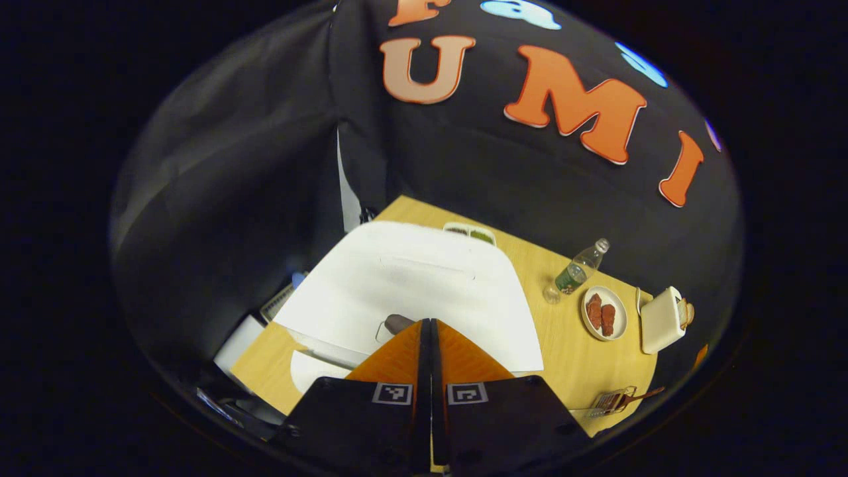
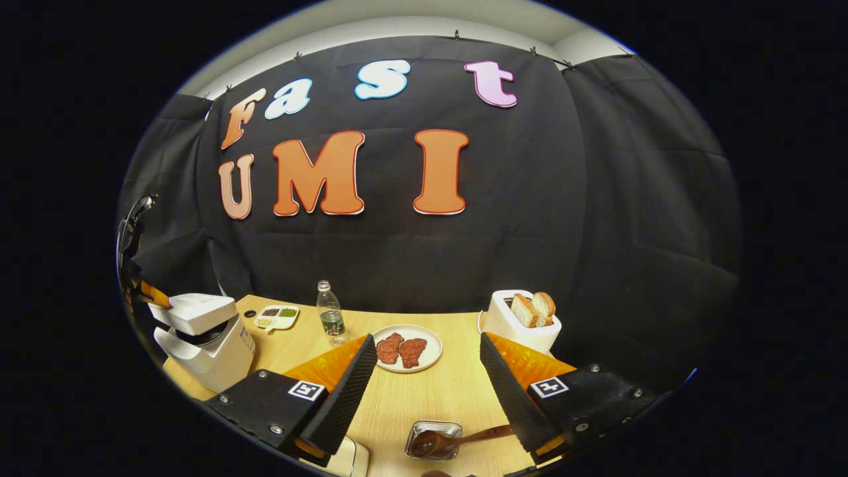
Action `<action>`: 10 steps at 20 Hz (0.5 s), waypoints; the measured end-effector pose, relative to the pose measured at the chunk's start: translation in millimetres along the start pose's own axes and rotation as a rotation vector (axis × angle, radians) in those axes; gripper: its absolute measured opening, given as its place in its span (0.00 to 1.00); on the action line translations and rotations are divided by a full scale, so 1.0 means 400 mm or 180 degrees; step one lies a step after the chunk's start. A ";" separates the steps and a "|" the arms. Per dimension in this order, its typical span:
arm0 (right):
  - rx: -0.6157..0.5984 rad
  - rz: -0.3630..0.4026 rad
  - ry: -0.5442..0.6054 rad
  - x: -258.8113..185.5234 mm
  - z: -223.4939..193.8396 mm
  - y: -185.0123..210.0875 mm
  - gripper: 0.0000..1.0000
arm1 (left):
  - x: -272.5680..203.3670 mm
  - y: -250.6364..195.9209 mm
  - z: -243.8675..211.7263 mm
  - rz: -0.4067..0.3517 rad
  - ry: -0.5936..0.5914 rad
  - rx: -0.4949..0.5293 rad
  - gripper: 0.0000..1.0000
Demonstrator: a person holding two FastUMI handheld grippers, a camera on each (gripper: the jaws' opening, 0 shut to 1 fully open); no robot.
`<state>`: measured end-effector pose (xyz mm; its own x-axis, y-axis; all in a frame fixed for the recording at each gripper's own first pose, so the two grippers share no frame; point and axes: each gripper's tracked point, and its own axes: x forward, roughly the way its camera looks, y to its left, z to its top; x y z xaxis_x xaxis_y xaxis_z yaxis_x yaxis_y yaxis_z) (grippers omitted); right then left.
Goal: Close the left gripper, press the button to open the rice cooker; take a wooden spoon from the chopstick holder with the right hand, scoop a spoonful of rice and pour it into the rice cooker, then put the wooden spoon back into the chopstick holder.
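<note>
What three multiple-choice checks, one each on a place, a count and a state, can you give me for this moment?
1. Where does the clear plastic water bottle stand?
A. On the white rice cooker
B. Behind the white toaster
C. Between the small white divided dish and the round white plate

2. How many reddish-brown meat pieces lie on the plate?
A. One
B. Two
C. Four

3. How is the right gripper?
A. Open, holding nothing
B. Shut on the wooden spoon
C. Shut on the bottle

Answers:
1 C: in the right gripper view, the bottle stands on the table with the dish on one side and the plate on the other.
2 B: two pieces lie side by side.
3 A: its fingers stand wide apart with nothing between them.
</note>
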<state>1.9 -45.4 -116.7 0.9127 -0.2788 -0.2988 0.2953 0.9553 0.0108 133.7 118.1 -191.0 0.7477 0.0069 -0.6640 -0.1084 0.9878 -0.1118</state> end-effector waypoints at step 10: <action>0.0057 -0.0136 0.0449 0.001 -0.152 -0.087 0.97 | -0.217 -0.122 0.120 0.0007 -0.1267 0.0672 0.79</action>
<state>-25.1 -72.8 -175.2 0.8508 -0.3014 -0.4305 0.3393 0.9406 0.0119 105.4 76.8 -92.5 0.9458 0.0276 -0.3235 -0.0052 0.9975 0.0700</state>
